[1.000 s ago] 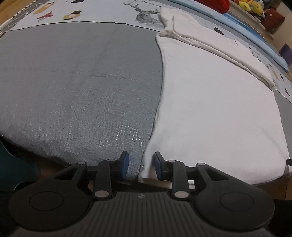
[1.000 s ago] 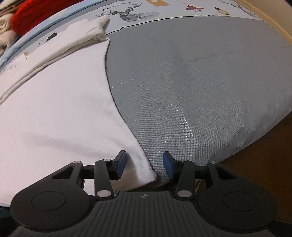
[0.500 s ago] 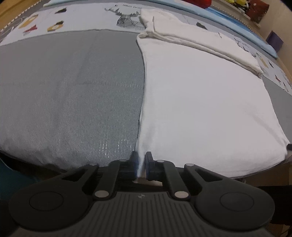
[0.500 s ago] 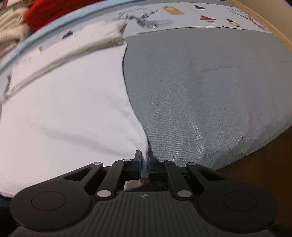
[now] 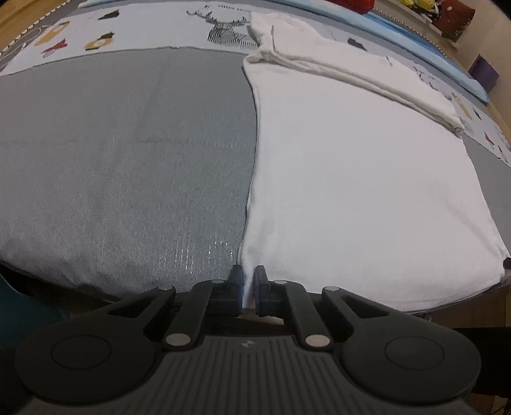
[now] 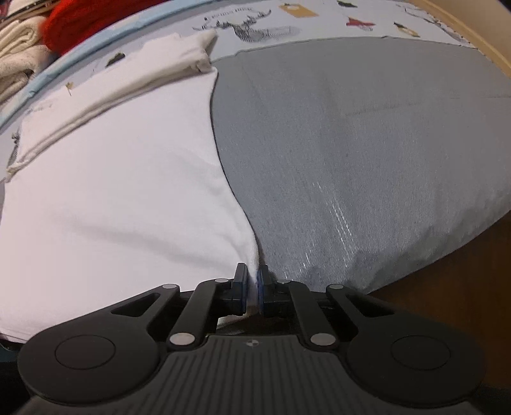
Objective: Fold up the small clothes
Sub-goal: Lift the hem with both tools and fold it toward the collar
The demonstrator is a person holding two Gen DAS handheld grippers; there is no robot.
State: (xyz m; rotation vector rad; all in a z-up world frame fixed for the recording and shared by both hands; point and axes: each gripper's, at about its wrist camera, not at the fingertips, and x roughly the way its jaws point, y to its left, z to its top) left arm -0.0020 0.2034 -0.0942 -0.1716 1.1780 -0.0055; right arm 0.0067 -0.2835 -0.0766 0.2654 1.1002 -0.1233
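— Both jaws are clenched, yes? What do they pinch?

— Yes. The left gripper (image 5: 248, 289) squeezes the near left corner of the white garment (image 5: 361, 198) between its blue pads, at the lower middle of the left wrist view. The right gripper (image 6: 253, 292) squeezes the near right corner of the same white garment (image 6: 121, 204), at the lower middle of the right wrist view. In each view a thin strip of white cloth stands between the two pads.

— And where does the garment lie?

— It lies flat on a grey cushion (image 5: 127, 159). In the left view it fills the right half of the frame; in the right view it fills the left half. Its far part is folded over into a thick band (image 5: 351, 67) at the upper right of the left view.

— What is behind it?

— A pale printed sheet (image 5: 95, 35) with a deer drawing, at the top. Something red (image 6: 92, 19) is at the upper left of the right view.
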